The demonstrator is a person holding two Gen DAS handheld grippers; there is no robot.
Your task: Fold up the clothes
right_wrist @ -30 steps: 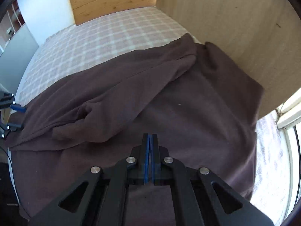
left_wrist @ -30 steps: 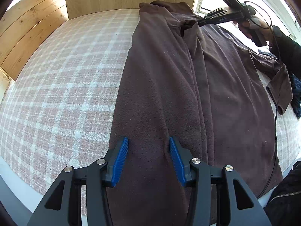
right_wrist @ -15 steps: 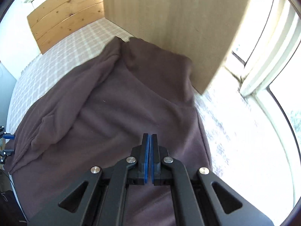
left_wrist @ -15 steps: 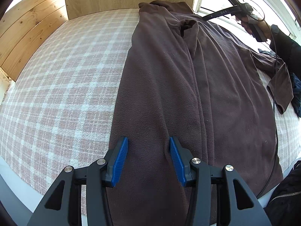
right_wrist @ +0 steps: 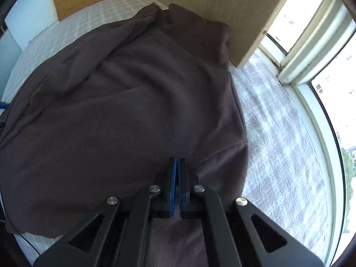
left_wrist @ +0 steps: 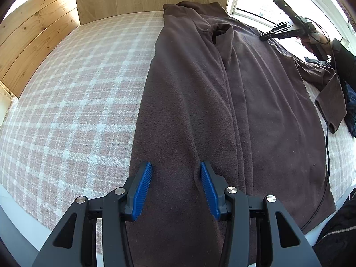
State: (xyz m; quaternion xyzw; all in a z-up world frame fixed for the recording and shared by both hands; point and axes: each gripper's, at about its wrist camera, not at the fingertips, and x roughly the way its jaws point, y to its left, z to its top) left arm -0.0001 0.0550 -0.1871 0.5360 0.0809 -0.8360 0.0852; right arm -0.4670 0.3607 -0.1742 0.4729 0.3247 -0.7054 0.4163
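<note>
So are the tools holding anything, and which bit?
The right tool is shut on nothing. The brown fleece sits between the pads of the left tool, near its bottom edge, but whether they pinch it cannot be told.

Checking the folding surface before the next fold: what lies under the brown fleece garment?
The brown fleece garment lies on a pink-and-white plaid cover, which shows on both sides of it. Whatever sits beneath its middle is hidden by the fabric.

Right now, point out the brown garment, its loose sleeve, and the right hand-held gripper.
brown garment [left_wrist: 200, 102], left wrist view, middle of the body.
loose sleeve [left_wrist: 331, 104], left wrist view, cuff end.
right hand-held gripper [right_wrist: 177, 162], right wrist view, closed fingertips.
</note>
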